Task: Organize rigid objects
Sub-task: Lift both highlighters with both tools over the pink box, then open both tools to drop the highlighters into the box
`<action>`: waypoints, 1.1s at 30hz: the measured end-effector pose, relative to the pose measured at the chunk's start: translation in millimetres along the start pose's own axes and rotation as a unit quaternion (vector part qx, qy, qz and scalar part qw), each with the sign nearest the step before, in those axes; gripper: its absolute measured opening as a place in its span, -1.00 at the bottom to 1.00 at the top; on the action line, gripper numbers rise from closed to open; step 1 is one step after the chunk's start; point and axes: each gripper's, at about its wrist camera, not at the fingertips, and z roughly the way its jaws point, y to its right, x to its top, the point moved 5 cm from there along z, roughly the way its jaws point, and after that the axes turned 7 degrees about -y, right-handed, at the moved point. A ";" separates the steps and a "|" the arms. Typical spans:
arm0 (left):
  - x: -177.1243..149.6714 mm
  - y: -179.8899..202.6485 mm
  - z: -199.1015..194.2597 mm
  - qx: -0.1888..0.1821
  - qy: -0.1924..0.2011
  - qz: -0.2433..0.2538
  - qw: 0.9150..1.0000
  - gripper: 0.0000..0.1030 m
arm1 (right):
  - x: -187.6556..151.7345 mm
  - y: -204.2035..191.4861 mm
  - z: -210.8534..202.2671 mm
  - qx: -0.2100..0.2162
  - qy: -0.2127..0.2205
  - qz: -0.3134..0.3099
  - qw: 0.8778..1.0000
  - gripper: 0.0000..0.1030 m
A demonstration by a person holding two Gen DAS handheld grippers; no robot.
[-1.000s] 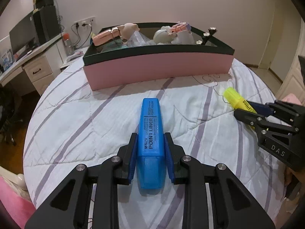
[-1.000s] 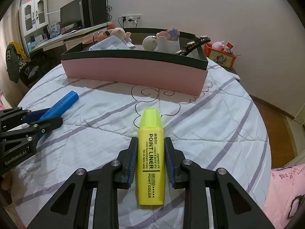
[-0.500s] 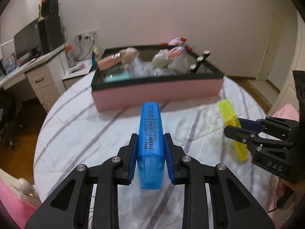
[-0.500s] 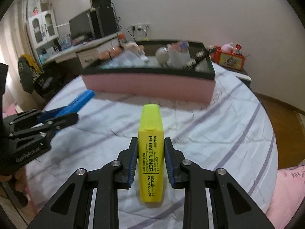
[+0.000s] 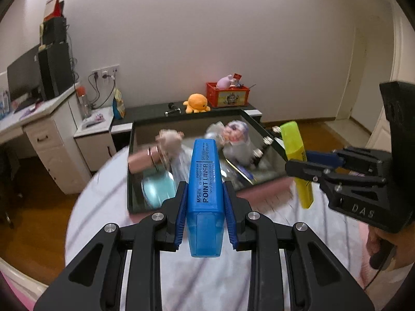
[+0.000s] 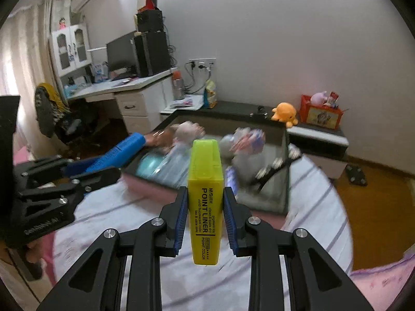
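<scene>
Ahead of both tongs sits a crowded box (image 5: 262, 186); the left tongs (image 5: 205, 204) grip a blue highlighter (image 5: 205, 181), the right tongs (image 6: 205, 210) a yellow highlighter (image 6: 205, 194), which could bounce off the clutter if dropped.

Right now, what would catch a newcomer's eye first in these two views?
The blue highlighter clamped in the left gripper and the yellow highlighter clamped in the right gripper, both held up in the air. Behind them, the pink box on the bed, crowded with blurred toys.
</scene>
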 end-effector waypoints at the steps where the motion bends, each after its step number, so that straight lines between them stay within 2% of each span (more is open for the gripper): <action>1: 6.3 -1.4 5.8 0.001 -0.003 0.001 1.000 -0.48 | 9.2 4.3 5.2 -0.002 -0.002 0.001 1.000 -0.47; 5: 45.7 -4.9 50.9 0.013 -0.030 0.013 0.999 -0.48 | 46.3 24.3 31.4 -0.035 -0.011 -0.008 0.999 -0.47; 9: 74.8 -3.9 98.2 0.008 -0.059 0.020 0.998 -0.48 | 76.5 50.1 61.8 -0.076 -0.026 -0.018 0.997 -0.47; 16: 97.2 -5.1 156.1 0.043 -0.094 0.033 0.994 -0.48 | 101.4 87.3 116.3 -0.134 -0.068 -0.027 0.988 -0.47; 22: 97.0 -13.8 183.9 0.047 -0.116 0.019 0.992 -0.47 | 98.2 97.0 147.3 -0.138 -0.101 -0.023 0.985 -0.47; 29: 91.6 -7.5 182.5 0.054 -0.107 0.018 0.993 -0.46 | 95.7 102.3 151.8 -0.129 -0.106 -0.009 0.986 -0.47; 31: 90.5 -5.2 178.1 0.055 -0.100 0.019 0.993 -0.29 | 95.1 101.6 149.0 -0.119 -0.104 -0.005 0.987 -0.46; 32: 89.5 -3.2 174.3 0.054 -0.094 0.022 0.994 0.01 | 94.0 101.0 145.6 -0.118 -0.101 -0.004 0.988 -0.46; 33: 88.5 -2.2 170.2 0.056 -0.089 0.024 0.994 0.23 | 94.2 100.9 144.0 -0.117 -0.098 -0.003 0.988 -0.46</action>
